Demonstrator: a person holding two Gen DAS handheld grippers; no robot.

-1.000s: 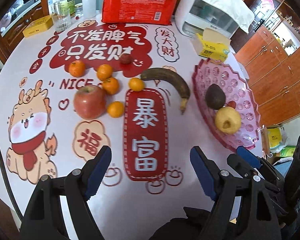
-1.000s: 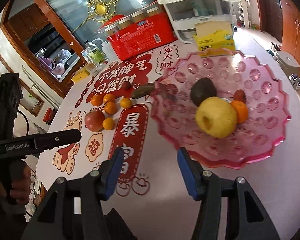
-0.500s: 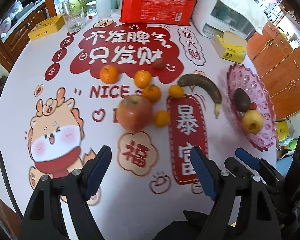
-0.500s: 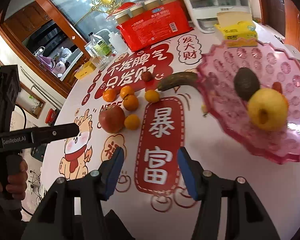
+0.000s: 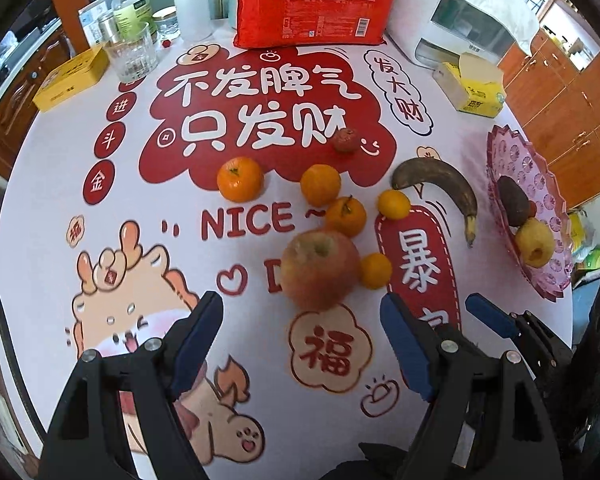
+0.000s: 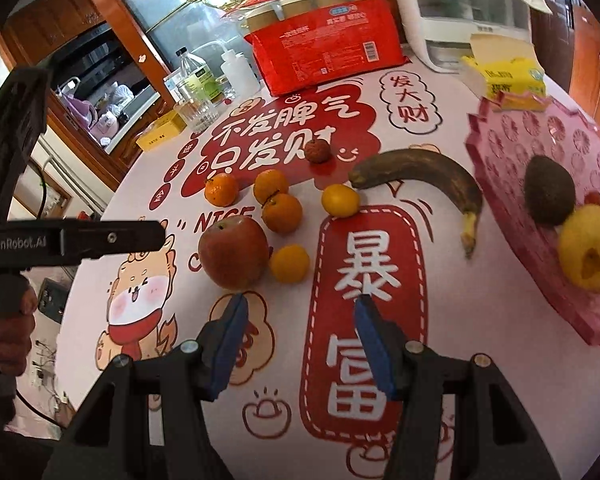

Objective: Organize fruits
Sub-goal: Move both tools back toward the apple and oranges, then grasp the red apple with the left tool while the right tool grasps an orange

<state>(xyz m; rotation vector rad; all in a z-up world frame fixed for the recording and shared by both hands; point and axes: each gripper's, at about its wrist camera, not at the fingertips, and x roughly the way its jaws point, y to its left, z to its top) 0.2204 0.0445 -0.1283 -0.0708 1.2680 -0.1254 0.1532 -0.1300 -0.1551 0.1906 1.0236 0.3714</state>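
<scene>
A red apple (image 5: pixel 320 268) (image 6: pixel 234 252) lies mid-table among several small oranges (image 5: pixel 240 179) (image 6: pixel 290 263), beside a small dark red fruit (image 5: pixel 344 140) and a browned banana (image 5: pixel 444 184) (image 6: pixel 424 176). The pink scalloped plate (image 5: pixel 548 184) (image 6: pixel 512 140) on the right holds an avocado (image 6: pixel 548 190), a yellow apple (image 6: pixel 590 254) and a red and orange fruit mostly hidden behind them. My left gripper (image 5: pixel 300 320) hovers open just in front of the red apple, nothing between its pads. My right gripper (image 6: pixel 298 312) is open and empty, near the nearest orange.
At the back stand a red pack of paper cups (image 5: pixel 314 4), a white appliance (image 5: pixel 472 12), a yellow tissue box (image 5: pixel 476 88), a glass (image 5: pixel 134 54), bottles (image 5: pixel 132 4) and a yellow tin (image 5: pixel 70 78). A hand (image 6: pixel 8 332) holds the left gripper's handle.
Both grippers have slid left across the table, away from the pink plate and toward the red apple and oranges. Their jaws have kept the same width.
</scene>
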